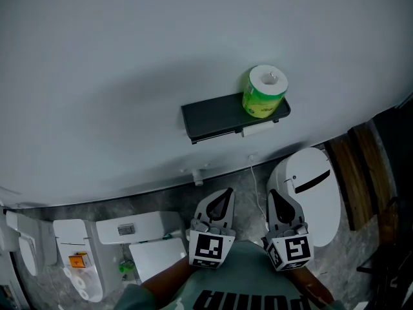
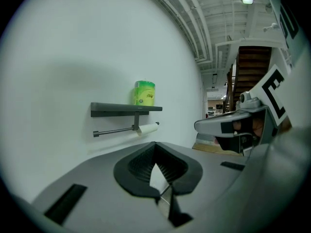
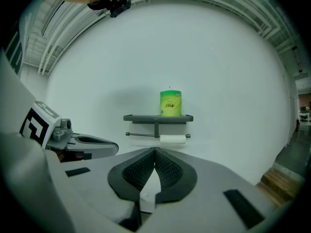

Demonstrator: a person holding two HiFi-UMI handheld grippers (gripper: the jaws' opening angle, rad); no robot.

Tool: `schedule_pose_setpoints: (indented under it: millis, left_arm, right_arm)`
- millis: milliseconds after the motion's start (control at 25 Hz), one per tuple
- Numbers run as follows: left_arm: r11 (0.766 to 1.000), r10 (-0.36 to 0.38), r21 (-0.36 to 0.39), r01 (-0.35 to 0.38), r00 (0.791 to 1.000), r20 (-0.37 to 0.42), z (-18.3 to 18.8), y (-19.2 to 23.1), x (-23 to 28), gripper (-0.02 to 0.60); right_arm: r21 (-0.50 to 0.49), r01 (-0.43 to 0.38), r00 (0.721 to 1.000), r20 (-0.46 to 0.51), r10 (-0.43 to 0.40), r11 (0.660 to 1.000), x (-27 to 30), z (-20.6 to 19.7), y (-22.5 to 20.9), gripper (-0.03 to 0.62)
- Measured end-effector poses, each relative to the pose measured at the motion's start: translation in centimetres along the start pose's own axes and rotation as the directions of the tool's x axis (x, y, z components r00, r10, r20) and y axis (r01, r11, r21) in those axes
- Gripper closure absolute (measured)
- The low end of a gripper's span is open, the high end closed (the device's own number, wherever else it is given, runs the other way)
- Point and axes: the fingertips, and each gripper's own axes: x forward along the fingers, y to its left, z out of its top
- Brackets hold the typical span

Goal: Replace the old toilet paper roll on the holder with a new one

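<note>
A dark wall shelf [image 1: 219, 116] [image 2: 126, 109] [image 3: 158, 118] carries a new roll in a green wrapper [image 1: 264, 92] [image 2: 144, 92] [image 3: 170, 103]. Under the shelf a bar holds the thin old white roll [image 1: 258, 129] [image 2: 147, 128] [image 3: 172, 139]. My left gripper [image 1: 224, 194] [image 2: 155, 143] and right gripper [image 1: 275, 195] [image 3: 154, 150] are side by side, well short of the shelf, both pointing at it. Each has its jaws shut with nothing between them.
A white toilet [image 1: 308, 194] stands below the shelf at the right, a white tank lid [image 1: 139, 228] at the lower left. Wooden stairs [image 1: 352, 173] lie at the right. The wall [image 1: 129, 76] is bare around the shelf.
</note>
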Motion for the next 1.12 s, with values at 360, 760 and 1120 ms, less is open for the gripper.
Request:
schedule_pose_setpoints:
  millis: [360, 760, 1120]
  left_arm:
    - [1.000, -0.015, 0.005, 0.015, 1.000, 0.004, -0.2, 3.4, 1.4, 0.577]
    - [0.999, 0.041, 0.009, -0.040, 0.999, -0.028, -0.1, 4.8, 4.0, 0.577]
    - [0.993, 0.120, 0.002, -0.120, 0.992, -0.031, 1.5, 4.9, 7.4, 0.577]
  right_arm:
    - [0.027, 0.033, 0.999, 0.003, -0.034, 0.999, 3.5, 0.3, 0.3, 0.586]
    - [0.192, -0.051, 0.999, 0.005, 0.051, 0.980, 7.3, 0.1, -2.1, 0.586]
    - [0.282, -0.149, 0.988, 0.015, 0.151, 0.948, 10.9, 0.8, -5.3, 0.586]
